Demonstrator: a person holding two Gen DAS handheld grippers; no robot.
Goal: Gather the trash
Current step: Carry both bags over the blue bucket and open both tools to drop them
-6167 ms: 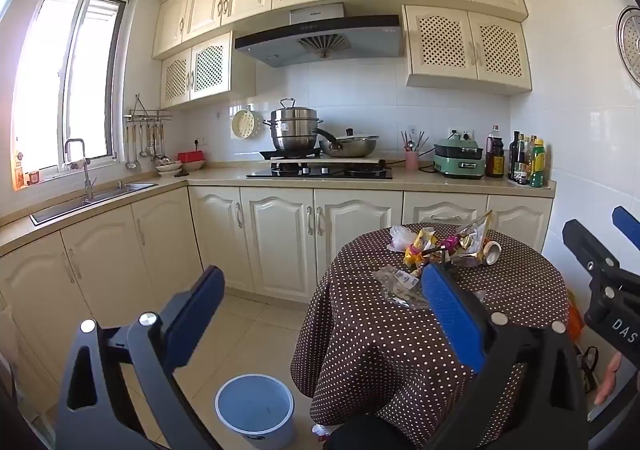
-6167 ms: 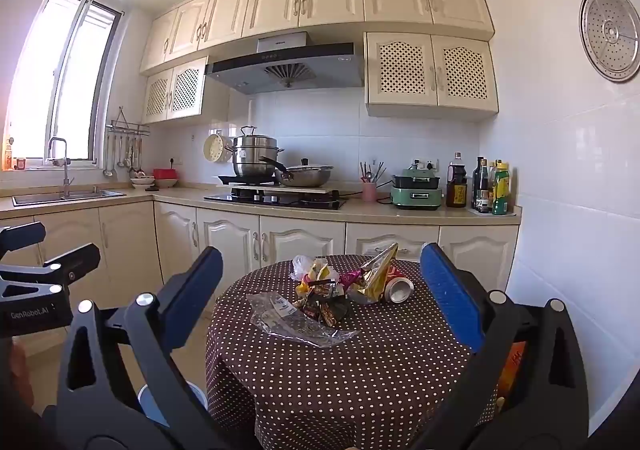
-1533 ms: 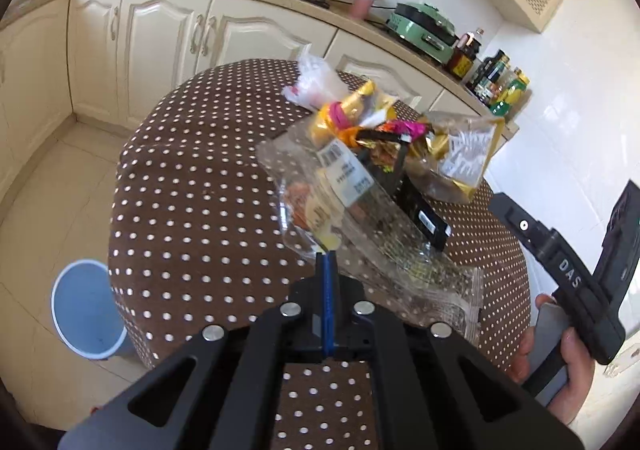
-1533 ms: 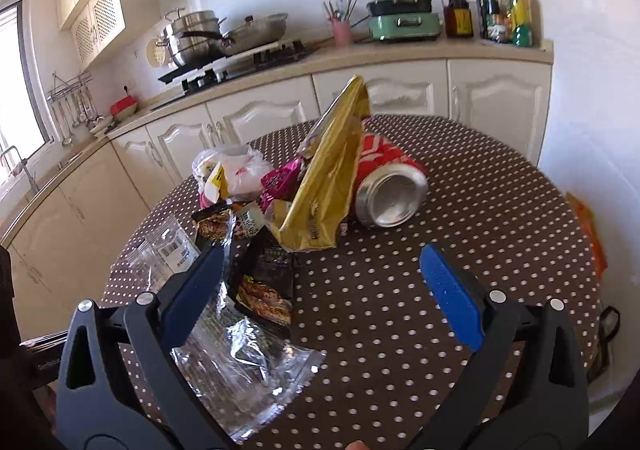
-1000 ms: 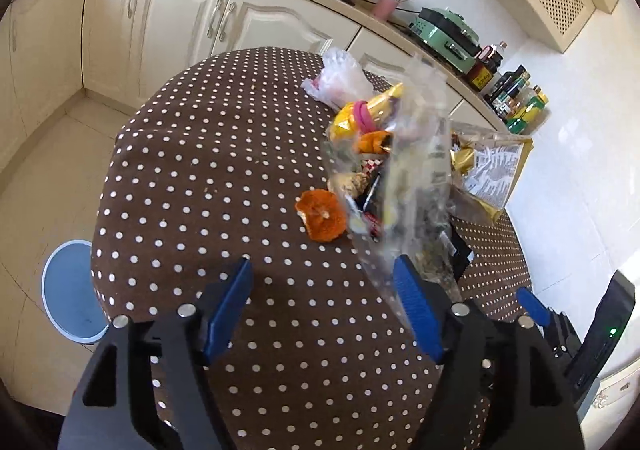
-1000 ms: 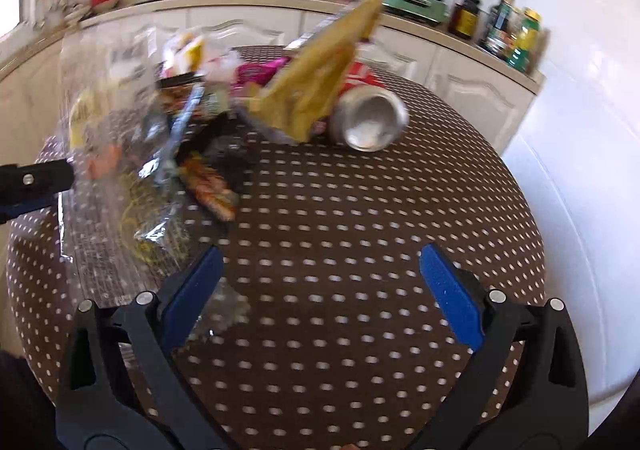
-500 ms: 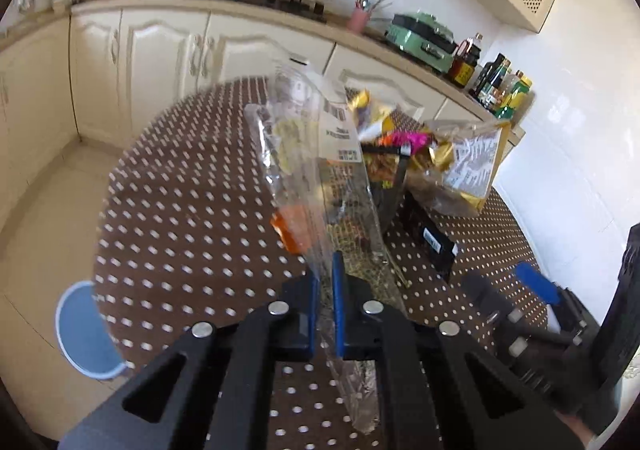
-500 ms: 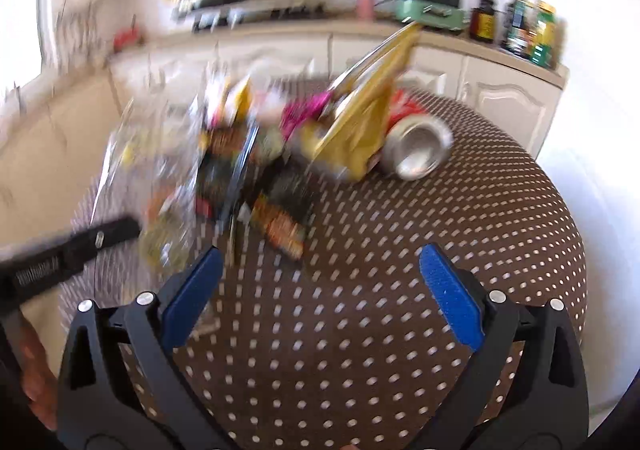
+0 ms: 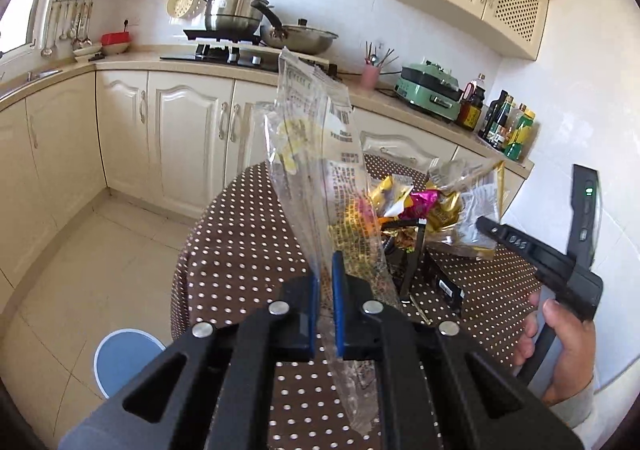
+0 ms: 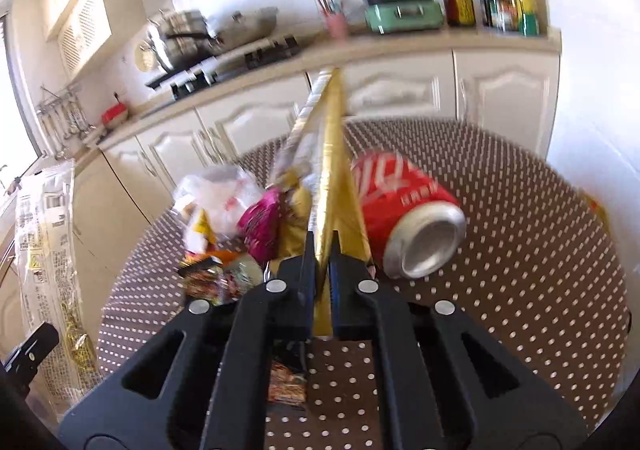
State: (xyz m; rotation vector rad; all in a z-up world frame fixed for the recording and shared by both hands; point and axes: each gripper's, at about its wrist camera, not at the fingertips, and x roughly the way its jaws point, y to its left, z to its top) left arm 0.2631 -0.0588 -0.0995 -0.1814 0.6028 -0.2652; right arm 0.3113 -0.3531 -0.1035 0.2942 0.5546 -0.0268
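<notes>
Now both hands have a piece of trash pinched. The left hand-held gripper (image 9: 325, 302) is clamped on a clear bag (image 9: 320, 153) that stands up from its jaws above the near-left edge of the bench (image 9: 240, 250). The right hand-held gripper (image 10: 323, 282) is closed on the lower edge of a gold wrapper (image 10: 334, 169), which rises upright from the jaws; the view is blurred, so I cannot tell whether the wrapper has cleared the bench.

Left behind near the bench's middle are a red can (image 10: 408, 209) on its side, just right of the gold wrapper, a pink wrapper (image 10: 260, 226) and a white bag (image 10: 224, 193).

So the step in hand is the pick-up, and the carry comes next, I judge. A blue bin (image 9: 124, 358) stands on the floor by the bench's left edge. The next move calls for swinging each piece over it before letting go; light film may drift.
</notes>
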